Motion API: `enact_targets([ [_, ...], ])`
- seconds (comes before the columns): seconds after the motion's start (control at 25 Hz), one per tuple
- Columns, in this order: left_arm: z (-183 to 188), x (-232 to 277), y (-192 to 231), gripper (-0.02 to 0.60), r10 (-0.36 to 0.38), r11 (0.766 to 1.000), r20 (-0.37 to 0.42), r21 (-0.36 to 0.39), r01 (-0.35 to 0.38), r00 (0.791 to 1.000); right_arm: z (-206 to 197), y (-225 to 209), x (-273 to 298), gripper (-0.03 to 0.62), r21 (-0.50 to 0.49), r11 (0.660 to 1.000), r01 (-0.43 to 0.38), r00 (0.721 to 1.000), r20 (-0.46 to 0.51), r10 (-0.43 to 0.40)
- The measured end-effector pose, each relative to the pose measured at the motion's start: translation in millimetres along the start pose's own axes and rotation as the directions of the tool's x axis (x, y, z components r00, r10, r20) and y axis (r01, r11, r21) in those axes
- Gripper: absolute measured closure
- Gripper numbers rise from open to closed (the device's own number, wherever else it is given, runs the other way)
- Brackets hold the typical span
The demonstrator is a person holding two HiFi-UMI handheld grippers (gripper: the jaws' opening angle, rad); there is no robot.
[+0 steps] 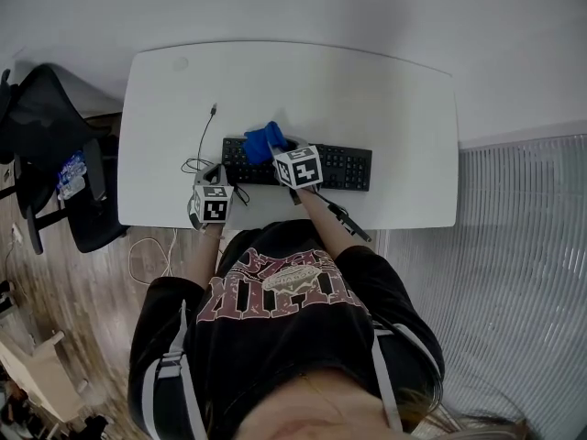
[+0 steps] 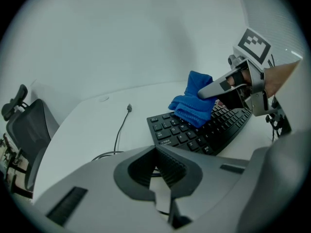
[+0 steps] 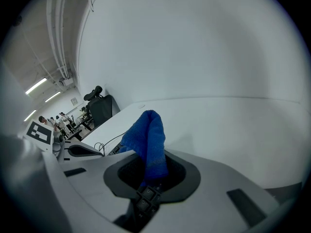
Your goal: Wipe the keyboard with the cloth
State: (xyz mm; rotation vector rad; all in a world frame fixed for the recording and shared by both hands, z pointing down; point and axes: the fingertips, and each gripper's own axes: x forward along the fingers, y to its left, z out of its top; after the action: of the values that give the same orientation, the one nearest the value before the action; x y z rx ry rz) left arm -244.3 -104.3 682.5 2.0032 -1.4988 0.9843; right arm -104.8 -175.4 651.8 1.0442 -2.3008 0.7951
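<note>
Clamping cloth (image 3: 148,140) on keyboard (image 2: 194,135)

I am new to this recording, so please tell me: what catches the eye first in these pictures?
The bright blue cloth, clamped in the right gripper, rests on the left end of the black keyboard. The left gripper is shut and empty near the front edge of the white table.
</note>
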Motion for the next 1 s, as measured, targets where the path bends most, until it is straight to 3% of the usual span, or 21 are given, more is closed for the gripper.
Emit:
enact_targets([
  [1.0,-1.1,2.5,1.4,0.549,0.05,0.995,-0.023,-0.085,-0.051,0.999,-23.3,-71.3,-47.6,0.53,0.028,0.996,0.09,0.996,-0.016,-0.09],
])
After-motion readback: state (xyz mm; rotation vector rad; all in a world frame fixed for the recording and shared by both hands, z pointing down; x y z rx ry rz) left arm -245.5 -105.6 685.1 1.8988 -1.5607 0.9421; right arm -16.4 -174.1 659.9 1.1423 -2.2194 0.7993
